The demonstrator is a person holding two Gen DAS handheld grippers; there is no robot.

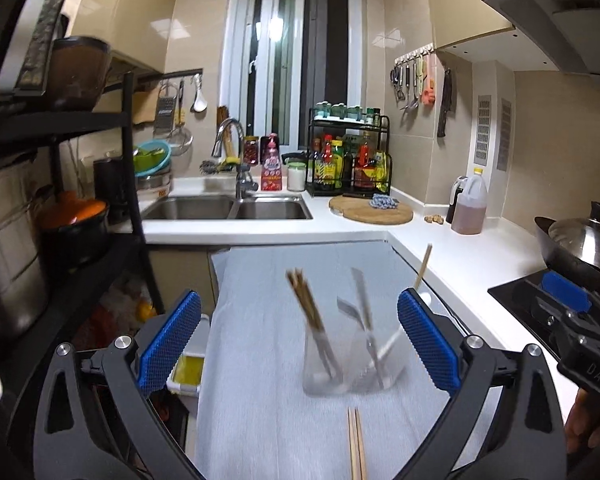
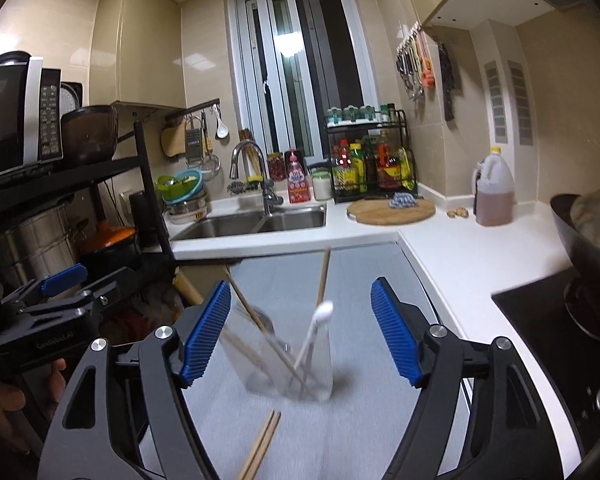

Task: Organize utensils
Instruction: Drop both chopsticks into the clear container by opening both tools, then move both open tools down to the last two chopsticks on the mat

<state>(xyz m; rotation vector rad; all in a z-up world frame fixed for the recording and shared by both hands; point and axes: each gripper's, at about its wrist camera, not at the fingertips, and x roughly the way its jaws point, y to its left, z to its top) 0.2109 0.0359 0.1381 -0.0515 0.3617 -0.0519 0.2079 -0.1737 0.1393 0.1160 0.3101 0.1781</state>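
Two clear glass cups stand side by side on a grey mat [image 1: 260, 320]. In the left wrist view the left cup [image 1: 320, 368] holds wooden chopsticks [image 1: 304, 300] and the right cup [image 1: 374, 364] holds a fork and a white spoon. In the right wrist view the cups [image 2: 296, 364] hold chopsticks and a white spoon [image 2: 320, 320]. A loose pair of chopsticks [image 1: 356, 444] lies on the mat in front of the cups; it also shows in the right wrist view [image 2: 262, 446]. My left gripper [image 1: 300, 344] is open and empty, above the cups. My right gripper [image 2: 296, 336] is open and empty, around the cups' space.
White counter [image 1: 460, 256] runs right with a wok [image 1: 584, 248] on a black hob [image 1: 540, 312], an oil jug [image 1: 470, 204] and a round wooden board [image 1: 372, 210]. A steel sink [image 1: 228, 208] lies behind. A black rack [image 1: 60, 184] with pots stands left.
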